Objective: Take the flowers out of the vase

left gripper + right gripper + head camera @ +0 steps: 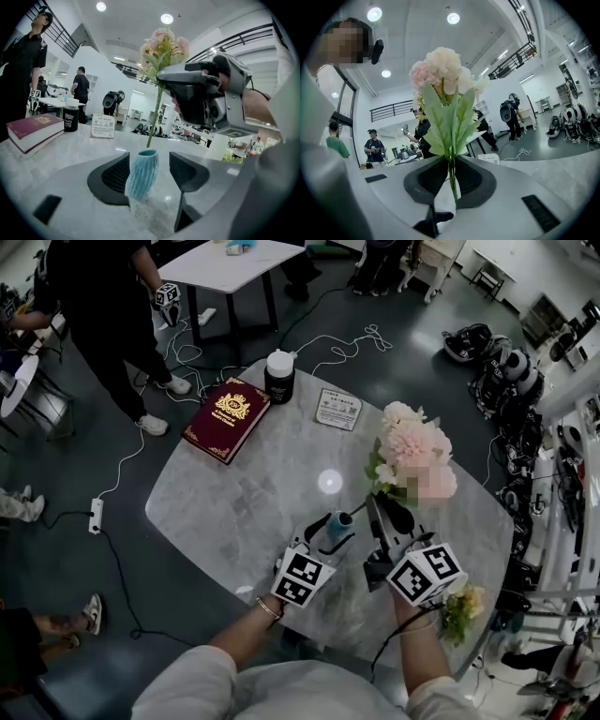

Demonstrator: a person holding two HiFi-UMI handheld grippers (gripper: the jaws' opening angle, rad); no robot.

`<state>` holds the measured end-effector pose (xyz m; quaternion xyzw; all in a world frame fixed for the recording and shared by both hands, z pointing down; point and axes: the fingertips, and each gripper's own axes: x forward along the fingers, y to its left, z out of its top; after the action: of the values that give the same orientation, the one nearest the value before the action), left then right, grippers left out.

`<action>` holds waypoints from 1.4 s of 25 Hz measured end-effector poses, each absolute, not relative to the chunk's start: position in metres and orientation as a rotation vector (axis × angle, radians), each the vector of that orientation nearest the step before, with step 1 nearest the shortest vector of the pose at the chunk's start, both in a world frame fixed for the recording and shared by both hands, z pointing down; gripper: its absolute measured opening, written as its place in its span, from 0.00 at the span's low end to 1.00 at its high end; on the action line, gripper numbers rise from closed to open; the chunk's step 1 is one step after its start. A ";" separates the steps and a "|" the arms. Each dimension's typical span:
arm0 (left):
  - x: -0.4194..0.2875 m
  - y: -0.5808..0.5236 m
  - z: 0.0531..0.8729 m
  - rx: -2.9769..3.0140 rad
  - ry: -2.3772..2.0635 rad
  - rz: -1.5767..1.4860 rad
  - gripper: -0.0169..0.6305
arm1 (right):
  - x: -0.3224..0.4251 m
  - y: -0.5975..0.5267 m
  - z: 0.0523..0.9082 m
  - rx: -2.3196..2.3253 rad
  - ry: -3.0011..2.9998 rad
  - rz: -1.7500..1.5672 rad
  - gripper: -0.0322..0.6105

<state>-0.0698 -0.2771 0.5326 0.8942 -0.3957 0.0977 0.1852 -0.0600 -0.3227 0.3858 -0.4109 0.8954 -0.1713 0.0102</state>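
Ida: Sleeves [187,692] fill the bottom of the head view, with the marker cubes just beyond. How far along are we?

Sam: Partway, I'd judge. The right gripper [451,164] has its jaws clamped on the stem [452,180] below the leaves. The flowers [412,451] stand high, but the stem's lower end still dips into the mouth of the vase [142,173].

Ida: And the left gripper [149,158]?

Sam: Its jaws are apart around the vase, which tilts against one jaw with a gap at the other. Clearing the stem from the vase is what's left.

Ida: Anything unclear?

Sam: How much stem is inside, and whether the vase's foot rests on the worktop [253,493]. Some yellow blooms [461,607] sit half behind the right cube.
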 end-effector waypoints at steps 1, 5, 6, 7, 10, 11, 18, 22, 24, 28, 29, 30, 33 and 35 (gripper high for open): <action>-0.071 -0.276 0.529 2.517 -1.117 0.273 0.44 | -0.058 -0.322 0.381 -1.283 2.785 -0.527 0.12; -0.075 -0.273 0.512 2.515 -1.134 0.262 0.44 | -0.049 -0.317 0.367 -1.307 2.743 -0.509 0.12; -0.076 -0.272 0.507 2.514 -1.139 0.259 0.44 | -0.045 -0.315 0.365 -1.320 2.731 -0.509 0.12; -0.076 -0.270 0.503 2.514 -1.145 0.253 0.44 | -0.041 -0.312 0.363 -1.332 2.722 -0.509 0.12; -0.078 -0.265 0.488 2.510 -1.179 0.233 0.38 | -0.029 -0.302 0.358 -1.360 2.703 -0.515 0.12; -0.079 -0.263 0.482 2.509 -1.193 0.227 0.35 | -0.025 -0.299 0.357 -1.366 2.698 -0.517 0.12; -0.083 -0.254 0.458 2.522 -1.246 0.222 0.15 | -0.007 -0.271 0.356 -1.389 2.665 -0.531 0.12; -0.079 -0.239 0.447 2.507 -1.278 0.203 0.06 | 0.000 -0.247 0.358 -1.369 2.677 -0.563 0.12; -0.078 -0.233 0.444 2.508 -1.285 0.208 0.04 | 0.003 -0.238 0.359 -1.360 2.665 -0.596 0.12; -0.075 -0.220 0.444 2.491 -1.309 0.220 0.04 | 0.007 -0.220 0.365 -1.340 2.648 -0.646 0.12; -0.075 -0.217 0.445 2.485 -1.319 0.221 0.04 | 0.009 -0.216 0.367 -1.337 2.651 -0.652 0.12; -0.074 -0.214 0.445 2.478 -1.329 0.221 0.04 | 0.010 -0.212 0.369 -1.333 2.655 -0.659 0.12; -0.072 -0.203 0.445 2.457 -1.362 0.227 0.04 | 0.013 -0.197 0.375 -1.315 2.661 -0.697 0.12; -0.071 -0.196 0.446 2.438 -1.385 0.229 0.04 | 0.013 -0.188 0.380 -1.298 2.661 -0.735 0.12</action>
<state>-0.0710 -0.1959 0.4458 0.8550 -0.4856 0.0803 0.1635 0.0134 -0.1877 0.3800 -0.4251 0.8714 -0.2408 0.0452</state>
